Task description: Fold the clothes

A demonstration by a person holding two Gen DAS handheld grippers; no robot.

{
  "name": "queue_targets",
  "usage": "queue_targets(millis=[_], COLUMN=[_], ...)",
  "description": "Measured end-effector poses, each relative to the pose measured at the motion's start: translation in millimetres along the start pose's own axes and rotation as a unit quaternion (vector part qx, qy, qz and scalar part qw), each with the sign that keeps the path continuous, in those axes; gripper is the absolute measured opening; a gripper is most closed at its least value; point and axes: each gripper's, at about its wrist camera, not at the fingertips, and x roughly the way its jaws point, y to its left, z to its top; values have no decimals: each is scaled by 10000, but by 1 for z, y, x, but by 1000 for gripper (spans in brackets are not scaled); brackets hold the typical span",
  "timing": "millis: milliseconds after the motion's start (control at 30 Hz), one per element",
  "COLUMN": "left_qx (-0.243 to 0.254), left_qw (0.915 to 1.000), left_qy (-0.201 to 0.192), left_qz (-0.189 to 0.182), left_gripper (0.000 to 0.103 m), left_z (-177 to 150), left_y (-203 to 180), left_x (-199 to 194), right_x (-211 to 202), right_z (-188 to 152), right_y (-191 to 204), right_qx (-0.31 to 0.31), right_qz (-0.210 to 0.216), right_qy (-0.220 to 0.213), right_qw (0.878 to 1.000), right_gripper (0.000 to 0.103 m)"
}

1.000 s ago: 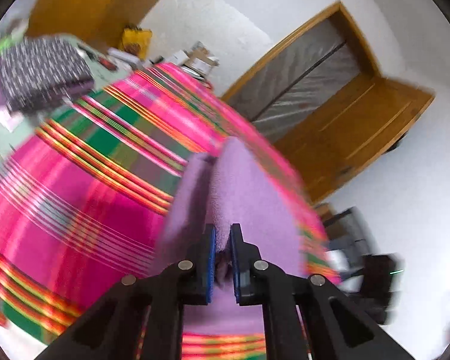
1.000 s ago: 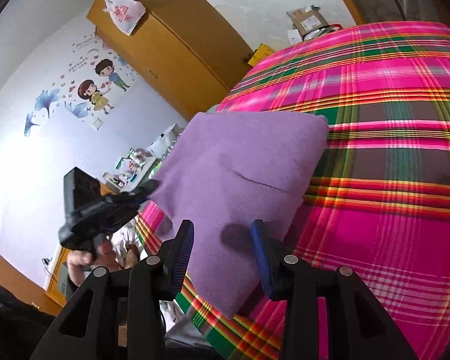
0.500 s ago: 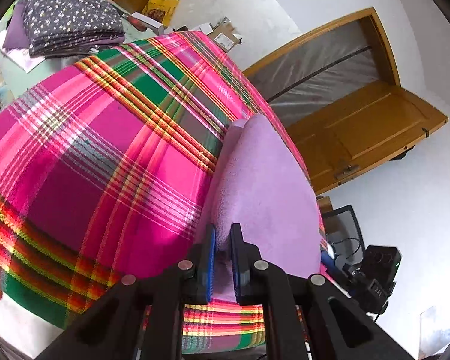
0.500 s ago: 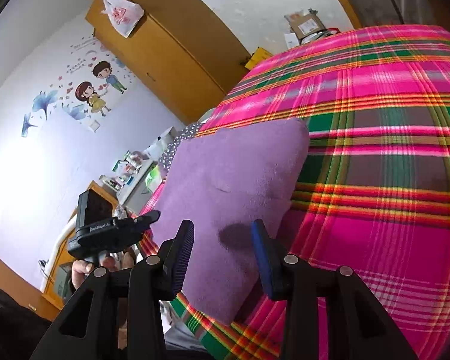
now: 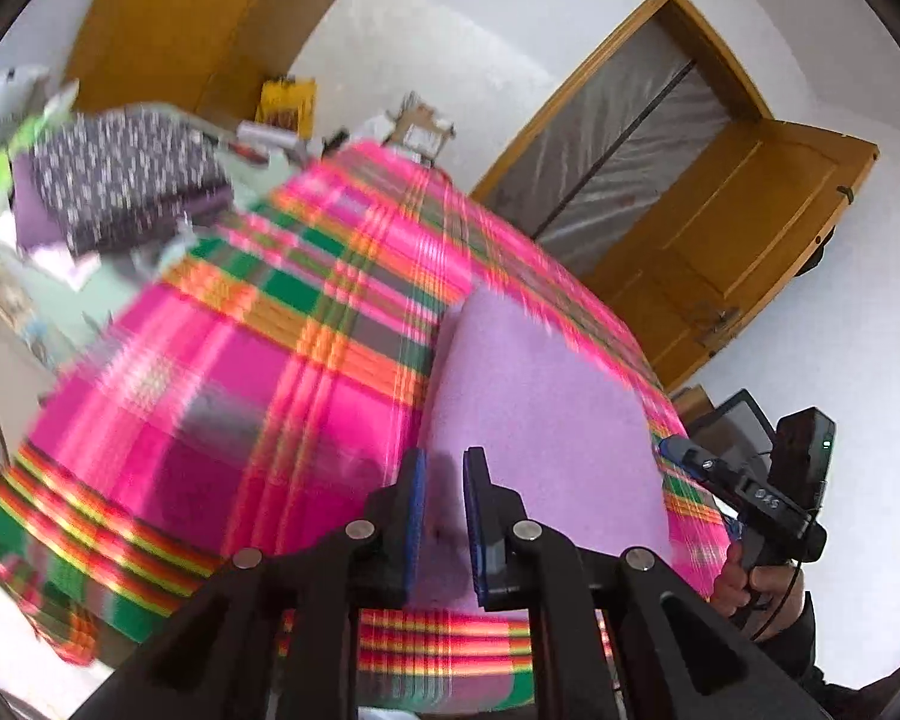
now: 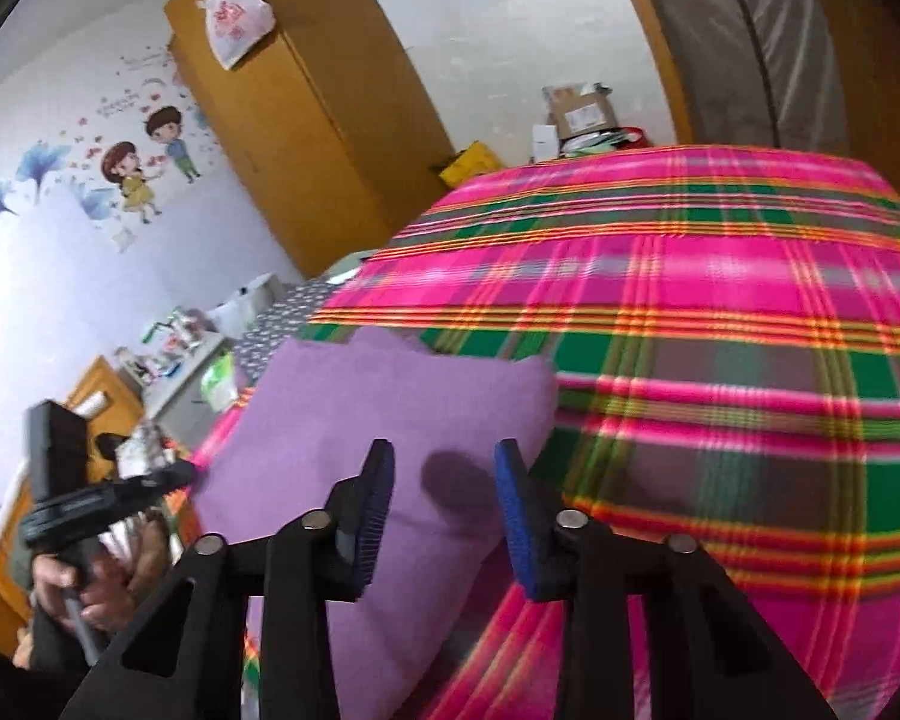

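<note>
The left tongs (image 5: 444, 510) have parted since half a second ago, their blue pads now spread off the purple cloth (image 5: 540, 420). The right tongs (image 6: 444, 510) stay spread wide above it. The cloth lies folded on the plaid bed (image 6: 720, 330), near its edge.

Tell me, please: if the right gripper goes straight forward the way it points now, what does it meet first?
Most likely the purple folded cloth: it lies directly ahead of the open right gripper, on the plaid bedspread. Depth is unclear, so the height above it cannot be judged.
</note>
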Motion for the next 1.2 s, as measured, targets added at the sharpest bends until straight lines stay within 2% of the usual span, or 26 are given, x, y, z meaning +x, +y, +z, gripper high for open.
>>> queue_targets(millis=[200,367,600,667,767,867,1000,1100,1200], left_qx=[8,22,93,108,85,66,85,69,78], left_qw=[9998,9994,9996,9997,9999,9999,9999,9998,9998], left_qy=[199,354,284,200,105,118,101,132,126], left_qz=[-31,-53,14,61,70,77,102,106,108], left_gripper=[12,12,12,12,12,12,12,12,12], left_z=[-3,-5,-3,-5,-8,-11,-15,-18,-18], left_y=[2,3,-2,-1,1,3,2,3,4], left_x=[22,38,31,22,15,15,15,19,19], right_x=[23,51,52,43,39,53,91,128,162], right_z=[14,17,25,30,38,43,49,52,54], right_y=[0,-17,-17,-2,34,80,119,135,130], right_qx=[-219,-173,-160,-317,-766,-1341,-1701,-1801,-1640], right_qz=[-241,-441,-501,-483,-123,256,452,382,63], right_qy=[4,305,389,255,234,440,798,1087,1407], right_qw=[9995,9984,9979,9980,9967,9897,9811,9769,9764], right_gripper=[27,27,27,27,27,27,26,25,15])
